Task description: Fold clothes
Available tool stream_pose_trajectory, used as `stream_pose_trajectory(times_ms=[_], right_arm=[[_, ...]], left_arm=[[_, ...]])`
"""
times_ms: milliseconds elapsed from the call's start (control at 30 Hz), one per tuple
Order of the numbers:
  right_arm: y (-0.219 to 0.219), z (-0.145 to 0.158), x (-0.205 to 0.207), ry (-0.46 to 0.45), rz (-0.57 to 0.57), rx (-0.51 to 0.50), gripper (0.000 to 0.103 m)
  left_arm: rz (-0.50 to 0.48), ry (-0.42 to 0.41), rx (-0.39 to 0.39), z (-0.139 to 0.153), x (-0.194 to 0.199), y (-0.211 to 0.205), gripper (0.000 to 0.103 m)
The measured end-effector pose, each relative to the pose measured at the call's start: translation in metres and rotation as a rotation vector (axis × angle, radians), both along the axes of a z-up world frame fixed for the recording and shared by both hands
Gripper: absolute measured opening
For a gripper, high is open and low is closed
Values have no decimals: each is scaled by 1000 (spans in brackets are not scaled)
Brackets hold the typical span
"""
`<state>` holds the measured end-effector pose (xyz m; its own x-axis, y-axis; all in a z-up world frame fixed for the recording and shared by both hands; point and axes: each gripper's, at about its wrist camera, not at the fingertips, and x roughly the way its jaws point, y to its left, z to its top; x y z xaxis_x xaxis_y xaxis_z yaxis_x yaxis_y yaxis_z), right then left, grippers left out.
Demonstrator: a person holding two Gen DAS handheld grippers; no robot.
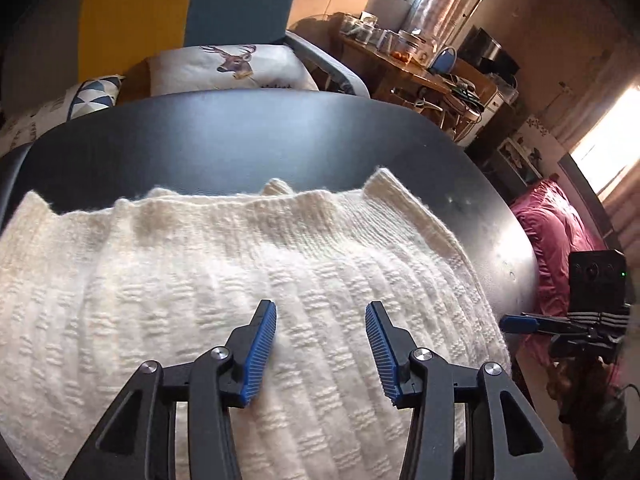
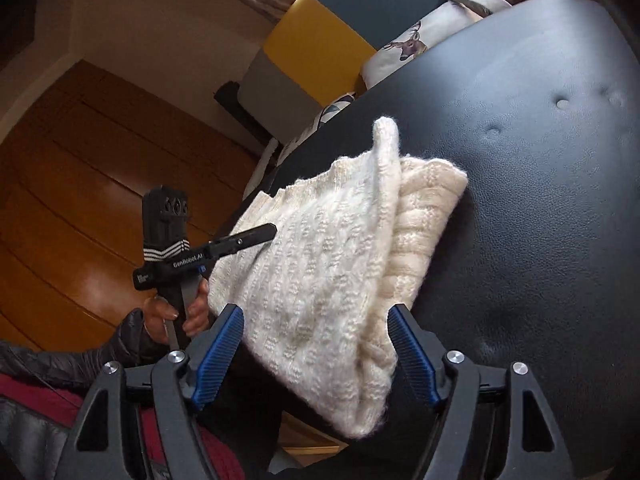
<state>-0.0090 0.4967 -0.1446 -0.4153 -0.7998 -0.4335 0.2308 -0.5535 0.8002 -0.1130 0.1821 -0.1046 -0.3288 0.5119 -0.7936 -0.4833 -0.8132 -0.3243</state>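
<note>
Light: warm daylight is admitted by a blown-out window (image 1: pixel 608 152) at right.
Edges: bent, darkened by fisheye.
Focus: sharp.

I see a sunlit window (image 1: pixel 608 148), cluttered wooden desk (image 1: pixel 424 76), deer cushion (image 1: pixel 232 68), wood floor (image 2: pixel 80 200), black table (image 1: pixel 240 132).

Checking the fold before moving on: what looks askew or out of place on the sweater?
One corner of the sweater sticks up as a peak at the far edge, and its near end hangs off the table.
</note>
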Motion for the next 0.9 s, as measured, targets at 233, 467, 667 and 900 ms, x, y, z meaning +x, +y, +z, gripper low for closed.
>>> stream_pose_trajectory(times_ms=[233,467,667,900], right_arm=[[22,-15,-19,-59,20,-98,78],[14,-23,-14,-95,113,-100,79],[6,-21,-10,-95,199,-182,79],[-56,-14,-10,-169,542,-129,81]], left_arm=[[-126,55,-42,8,-3,35,48],[-188,44,-25,6,-9,46,48],[-243,51,-14,4,-2,64,48],[-327,105,-53,2,9,94,48]])
